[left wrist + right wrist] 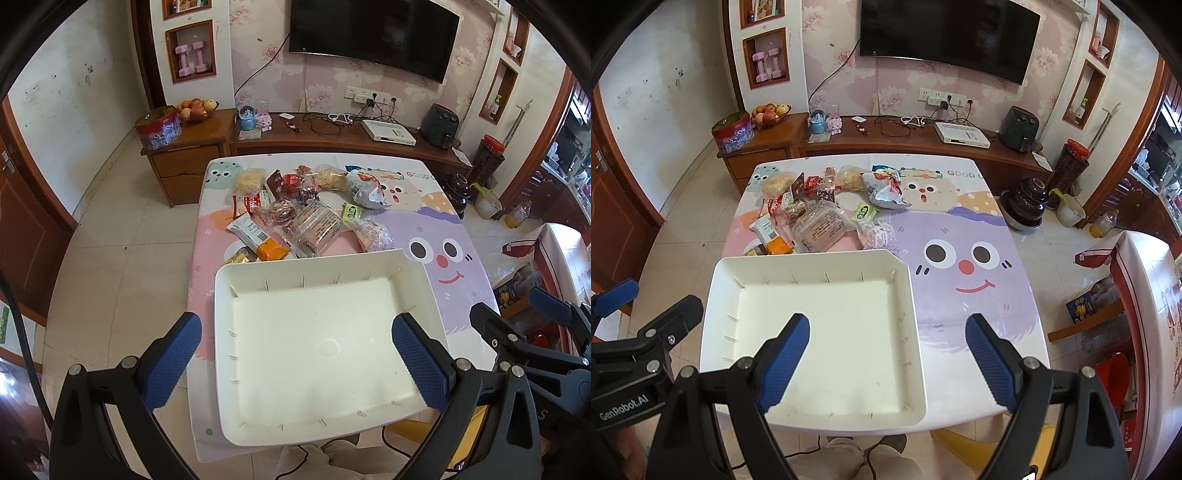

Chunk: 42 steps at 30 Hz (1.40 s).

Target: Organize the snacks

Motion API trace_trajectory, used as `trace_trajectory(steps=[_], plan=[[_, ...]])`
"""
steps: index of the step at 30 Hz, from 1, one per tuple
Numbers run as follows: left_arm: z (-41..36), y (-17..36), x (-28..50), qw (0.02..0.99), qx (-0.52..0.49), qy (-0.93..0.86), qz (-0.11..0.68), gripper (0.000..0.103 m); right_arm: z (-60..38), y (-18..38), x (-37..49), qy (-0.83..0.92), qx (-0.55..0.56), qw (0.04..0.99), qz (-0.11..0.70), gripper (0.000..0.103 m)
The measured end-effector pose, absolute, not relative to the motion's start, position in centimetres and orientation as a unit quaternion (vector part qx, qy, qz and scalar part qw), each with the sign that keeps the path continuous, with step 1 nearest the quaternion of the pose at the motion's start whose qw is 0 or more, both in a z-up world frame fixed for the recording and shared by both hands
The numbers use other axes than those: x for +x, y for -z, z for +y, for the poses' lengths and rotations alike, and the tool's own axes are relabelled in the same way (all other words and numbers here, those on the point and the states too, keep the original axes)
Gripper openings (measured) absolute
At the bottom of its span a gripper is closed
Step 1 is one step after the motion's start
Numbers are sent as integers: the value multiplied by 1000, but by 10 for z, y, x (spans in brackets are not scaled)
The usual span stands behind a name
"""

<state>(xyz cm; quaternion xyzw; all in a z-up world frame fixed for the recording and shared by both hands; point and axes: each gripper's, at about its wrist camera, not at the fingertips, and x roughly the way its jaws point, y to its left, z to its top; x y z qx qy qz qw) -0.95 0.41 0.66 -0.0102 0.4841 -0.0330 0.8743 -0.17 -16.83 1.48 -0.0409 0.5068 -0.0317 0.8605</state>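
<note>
A white empty tray (428, 277) (912, 295) lies on the near part of the cartoon-print table (454, 258) (979, 295). Behind it sits a pile of several wrapped snacks (291, 210) (816, 214), among them an orange packet (272, 250) (779, 245), a green packet (351, 212) (863, 211) and a silver bag (365, 188) (882, 190). My left gripper (297, 354) hovers open above the tray, holding nothing. My right gripper (888, 349) hangs open over the tray's right edge, also holding nothing. Each gripper shows at the side of the other's view.
A wooden cabinet (332, 142) runs along the far wall under a TV (373, 33), carrying a fruit bowl (194, 109), a tin and cables. A dark pot (1023, 206) stands on the floor to the right. A person's legs (849, 458) show below the table edge.
</note>
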Motion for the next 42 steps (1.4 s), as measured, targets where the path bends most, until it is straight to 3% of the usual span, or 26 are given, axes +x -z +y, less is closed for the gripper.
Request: trace_trajectory(steps=[26, 32, 42], plan=[[44, -10, 19, 890, -35, 63, 450, 102, -137, -16, 12, 65, -50, 863, 499, 87], [60, -9, 31, 888, -77, 65, 449, 102, -140, -18, 29, 53, -49, 866, 494, 87], [62, -6, 75, 889, -29, 38, 455, 102, -140, -2, 93, 8, -43, 864, 501, 87]])
